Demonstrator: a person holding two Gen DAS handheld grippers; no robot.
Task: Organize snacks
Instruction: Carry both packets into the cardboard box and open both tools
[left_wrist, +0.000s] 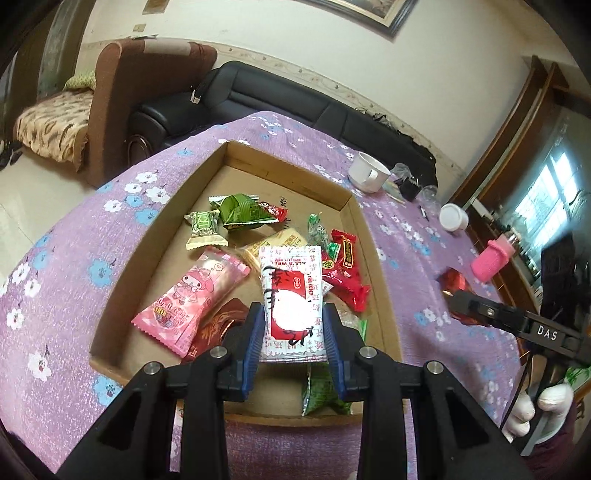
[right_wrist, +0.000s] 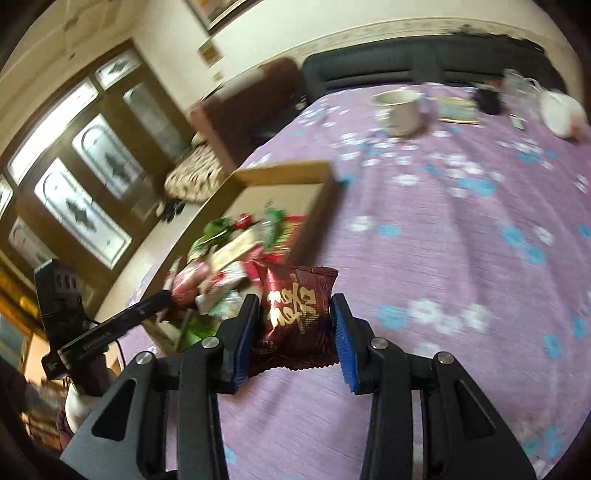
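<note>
Left wrist view: left tool (left_wrist: 294, 325) clamped on a white-and-red snack packet (left_wrist: 291, 295), blue pads (left_wrist: 255, 332) pressing its two long sides. Packet stands on end over the near half of the cardboard tray (left_wrist: 373, 236), long axis running away from the camera toward the tray's far wall, print reading sideways. Whether its lower end touches the tray floor, cannot tell.

Below and beyond it in the tray: pink cartoon packet (left_wrist: 192, 299) lying slantwise at the near left, a dark red wrapper part-hidden under the tool, a green packet (left_wrist: 321, 398) at the near wall, red wrappers (left_wrist: 343, 269) on the right, green candies (left_wrist: 236, 212) mid-tray. All loose, no order to them.

Right wrist view, heavily blurred: right tool (right_wrist: 295, 321) closed on a dark red packet with gold lettering (right_wrist: 295, 310), held clear above the purple flowered cloth of the desk (right_wrist: 461, 258), just outside the tray's right wall (right_wrist: 314, 221). Long axis again points away from the camera, crimped end nearest.

Farther off, toward the desk's far edge: white mug (right_wrist: 399, 107), white jar (left_wrist: 453, 217), pink bottle (left_wrist: 491, 260).

Judgement: early to middle. Two packets in hand, the bulk unsorted in the tray; no separate sorted pile visible yet.
</note>
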